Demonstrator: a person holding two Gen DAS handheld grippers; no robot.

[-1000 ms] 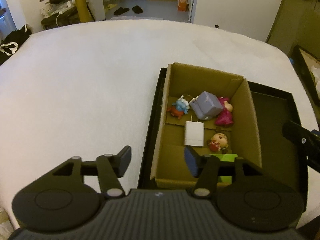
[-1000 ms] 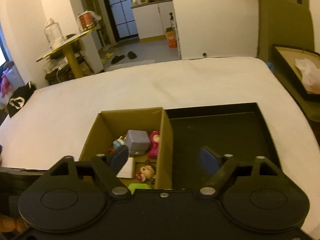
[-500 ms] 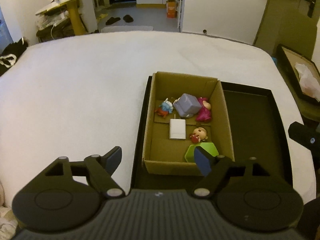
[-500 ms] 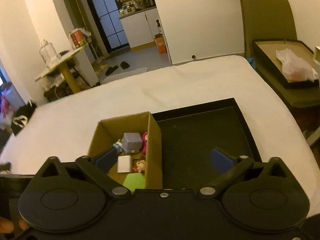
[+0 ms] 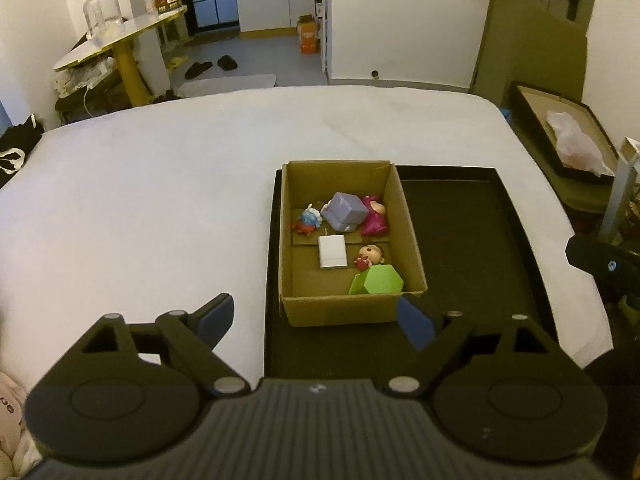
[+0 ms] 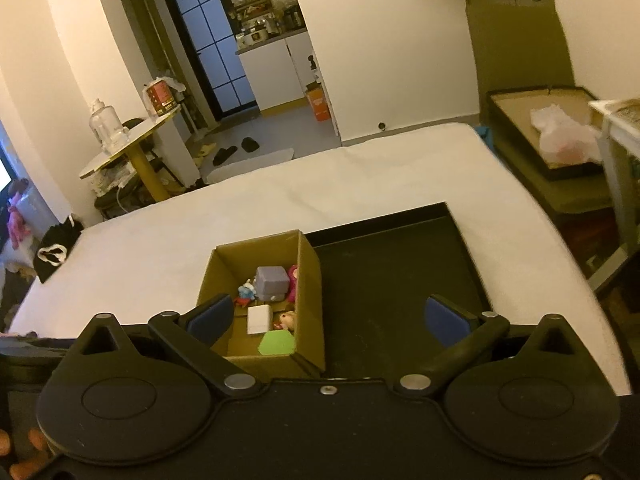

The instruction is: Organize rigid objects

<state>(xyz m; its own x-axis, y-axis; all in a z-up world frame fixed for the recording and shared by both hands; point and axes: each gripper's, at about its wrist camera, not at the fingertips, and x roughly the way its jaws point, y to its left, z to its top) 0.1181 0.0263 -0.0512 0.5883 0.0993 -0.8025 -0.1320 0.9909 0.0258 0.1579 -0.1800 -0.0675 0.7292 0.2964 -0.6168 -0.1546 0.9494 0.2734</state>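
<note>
a cardboard box (image 5: 352, 312) is sitting in the left part of a black tray (image 5: 472, 240) on a white bed (image 5: 160, 200), and the small things are lying inside it: a purple cube (image 5: 345, 211) at the far end between a little blue figure (image 5: 310, 221) and a pink figure (image 5: 375, 216), a white charger (image 5: 332, 252) in the middle, a doll's head (image 5: 370, 255) just right of it, and a green block (image 5: 378, 279) at the near right corner. the left gripper (image 5: 316, 316) is hovering over the near edge of the box, its jaws having just been opening, spread wide with nothing between them. the right gripper (image 6: 328, 316) is hanging likewise, jaws released and gripping nothing.
</note>
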